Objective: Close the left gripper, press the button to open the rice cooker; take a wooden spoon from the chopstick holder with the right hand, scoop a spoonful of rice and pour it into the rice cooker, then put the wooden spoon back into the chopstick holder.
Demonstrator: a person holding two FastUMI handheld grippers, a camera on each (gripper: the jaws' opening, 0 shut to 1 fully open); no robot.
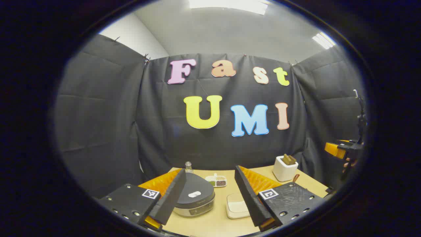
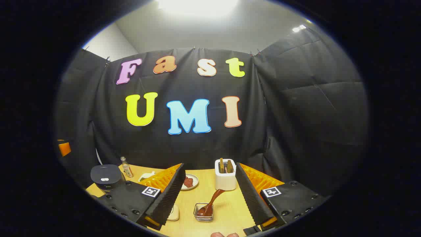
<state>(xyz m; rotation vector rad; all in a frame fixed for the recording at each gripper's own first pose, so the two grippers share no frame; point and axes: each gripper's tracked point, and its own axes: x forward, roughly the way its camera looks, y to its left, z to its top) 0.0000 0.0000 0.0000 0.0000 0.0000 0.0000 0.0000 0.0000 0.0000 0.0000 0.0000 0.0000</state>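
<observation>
The rice cooker (image 1: 197,199), round with a dark shut lid and a pale button (image 1: 194,194) on top, sits on the wooden table just beyond my left gripper (image 1: 210,170), which is open and empty above it. In the right gripper view the cooker (image 2: 106,176) stands far left. My right gripper (image 2: 210,164) is open and empty, facing the white chopstick holder (image 2: 225,179) with wooden utensils upright in it. A brown wooden spoon (image 2: 212,201) lies with its bowl in a small glass dish (image 2: 204,213), its handle leaning toward the holder. The holder (image 1: 284,168) also stands back right in the left gripper view.
A flat white box (image 1: 236,205) lies right of the cooker, with a small divided dish (image 1: 217,181) and a little bottle (image 1: 188,166) behind. A plate of red food (image 2: 189,181) sits left of the holder. A hand with the other gripper (image 1: 345,149) shows at far right.
</observation>
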